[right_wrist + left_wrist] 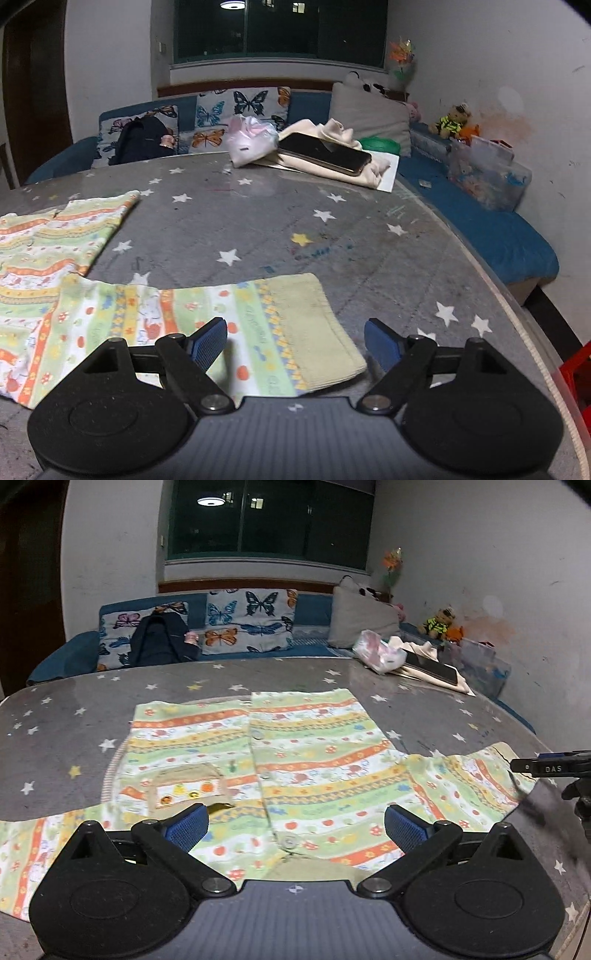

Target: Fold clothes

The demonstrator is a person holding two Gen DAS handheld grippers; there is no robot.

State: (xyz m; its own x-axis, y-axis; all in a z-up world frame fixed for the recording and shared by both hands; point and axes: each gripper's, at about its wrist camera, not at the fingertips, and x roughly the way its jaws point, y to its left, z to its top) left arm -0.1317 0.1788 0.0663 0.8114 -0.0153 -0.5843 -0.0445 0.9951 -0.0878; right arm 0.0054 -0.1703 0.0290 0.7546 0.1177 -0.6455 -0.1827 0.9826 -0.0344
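- The left black two-finger tool [295,829] with blue ribbed pads [188,827] is hovering low, its jaws spread wide and gripping nothing.
- The right black two-finger tool [295,345], built alike with blue ribbed pads [210,343], is likewise standing wide open and empty, hanging low and pointing forward.
- In the left wrist view, the right tool's black tip is showing at the far right edge, well apart from the left one.

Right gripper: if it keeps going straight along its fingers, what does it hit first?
Probably the shirt sleeve's pale green cuff, lying flat between the open right gripper fingers. Beyond it, only starred tablecloth; depth is uncertain.
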